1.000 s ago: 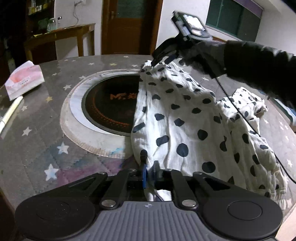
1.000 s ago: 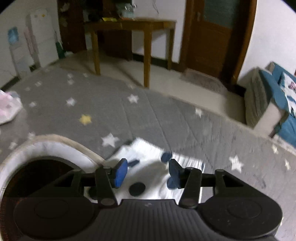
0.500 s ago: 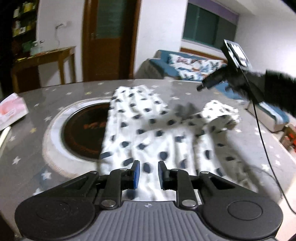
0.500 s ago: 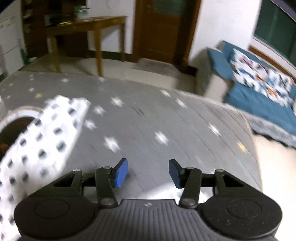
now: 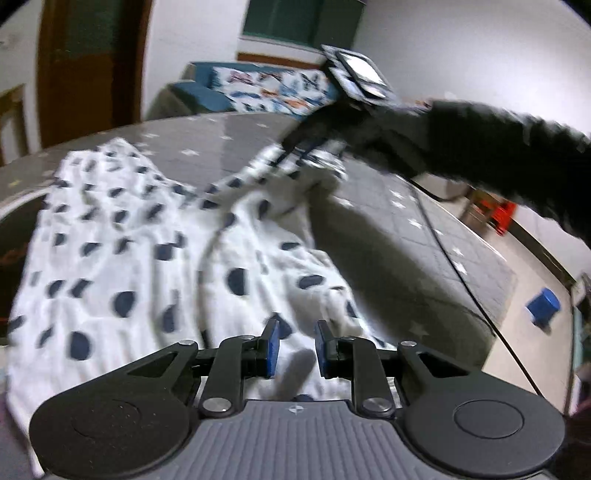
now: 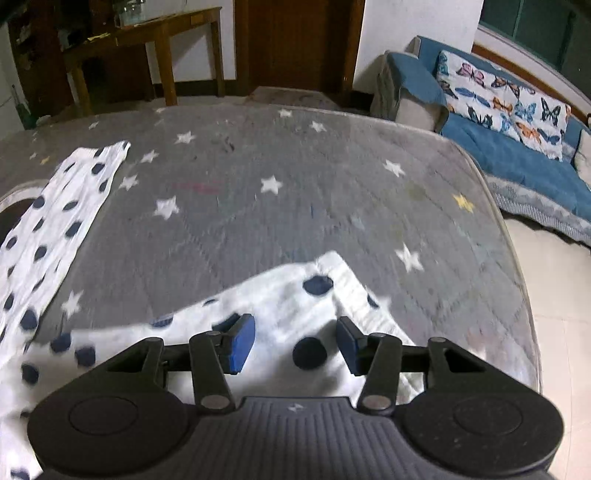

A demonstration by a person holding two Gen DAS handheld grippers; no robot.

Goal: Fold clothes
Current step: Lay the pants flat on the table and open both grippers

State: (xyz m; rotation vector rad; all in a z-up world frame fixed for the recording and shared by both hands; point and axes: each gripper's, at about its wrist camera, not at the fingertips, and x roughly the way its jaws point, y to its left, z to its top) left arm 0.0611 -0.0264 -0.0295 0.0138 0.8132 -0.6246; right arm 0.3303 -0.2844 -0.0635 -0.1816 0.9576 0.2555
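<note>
A white garment with dark blue dots (image 5: 122, 254) lies spread and rumpled on the round table's grey star-patterned cover (image 6: 295, 177). My left gripper (image 5: 296, 349) hovers over its near edge, the blue pads a narrow gap apart with nothing pinched between them. My right gripper (image 6: 295, 343) stands open above a ribbed cuff end of the garment (image 6: 314, 291), the cloth below it and not pressed by the pads. In the left wrist view the right gripper (image 5: 295, 147) shows at the garment's far end, held by a hand in a black sleeve (image 5: 498, 147).
A dark round hotplate (image 5: 11, 229) is set in the table at the left. The table edge (image 6: 517, 266) curves close on the right. Beyond it are a blue sofa (image 6: 509, 155), a wooden side table (image 6: 166, 33) and a blue stool (image 5: 543, 306). A cable (image 5: 461, 269) trails from the right gripper.
My left gripper let go of the garment's edge, opened a little and swung right. My right gripper travelled right from the garment's far corner to its cuff end, staying open.
</note>
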